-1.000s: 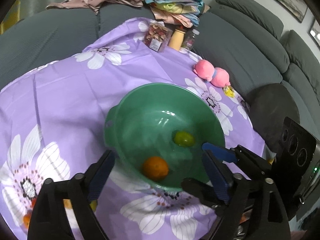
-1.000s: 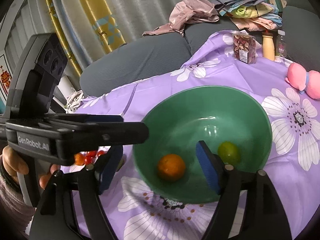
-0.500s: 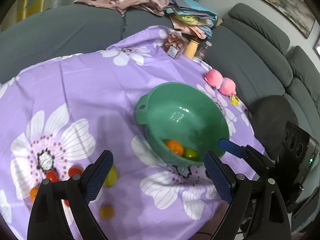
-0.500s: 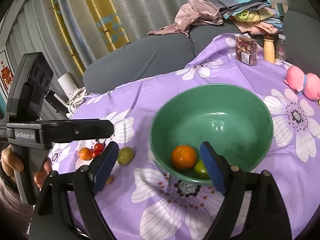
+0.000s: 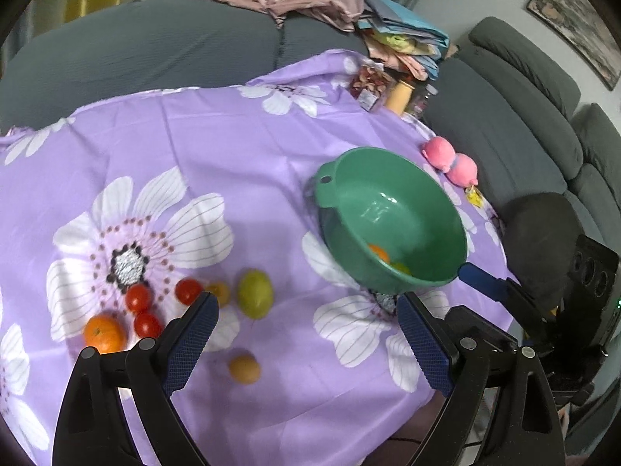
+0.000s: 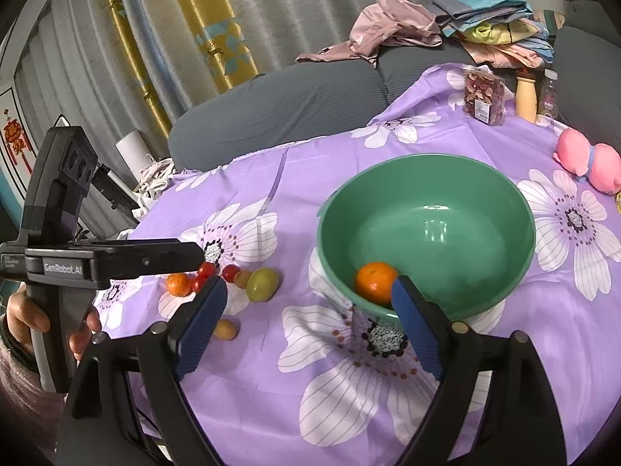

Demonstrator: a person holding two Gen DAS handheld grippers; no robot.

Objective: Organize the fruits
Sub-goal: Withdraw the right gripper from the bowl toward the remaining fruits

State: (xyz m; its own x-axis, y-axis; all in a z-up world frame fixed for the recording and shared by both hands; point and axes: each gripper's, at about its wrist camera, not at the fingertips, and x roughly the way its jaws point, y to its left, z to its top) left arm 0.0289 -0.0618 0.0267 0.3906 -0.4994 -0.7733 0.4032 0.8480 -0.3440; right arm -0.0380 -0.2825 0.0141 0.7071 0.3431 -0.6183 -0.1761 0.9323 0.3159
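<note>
A green bowl (image 5: 392,178) stands on the purple flowered cloth; it also shows in the right wrist view (image 6: 427,163). An orange (image 6: 375,282) and a green fruit (image 5: 399,268) lie in it. Loose on the cloth to its left lie a green fruit (image 5: 254,293), an orange (image 5: 104,332), three red tomatoes (image 5: 138,297) and two small yellow-orange fruits (image 5: 243,367). My left gripper (image 5: 304,343) is open and empty, above the cloth near the loose fruits. My right gripper (image 6: 308,324) is open and empty, in front of the bowl.
A pink plush toy (image 5: 450,159) lies right of the bowl. A snack bag (image 6: 484,96) and bottles (image 6: 526,95) stand at the cloth's far edge. Grey sofa cushions (image 5: 155,50) with piled clothes (image 6: 392,27) ring the table.
Both grippers have pulled back and up from the bowl. The left one has swung left, so the loose fruits on the cloth come into view.
</note>
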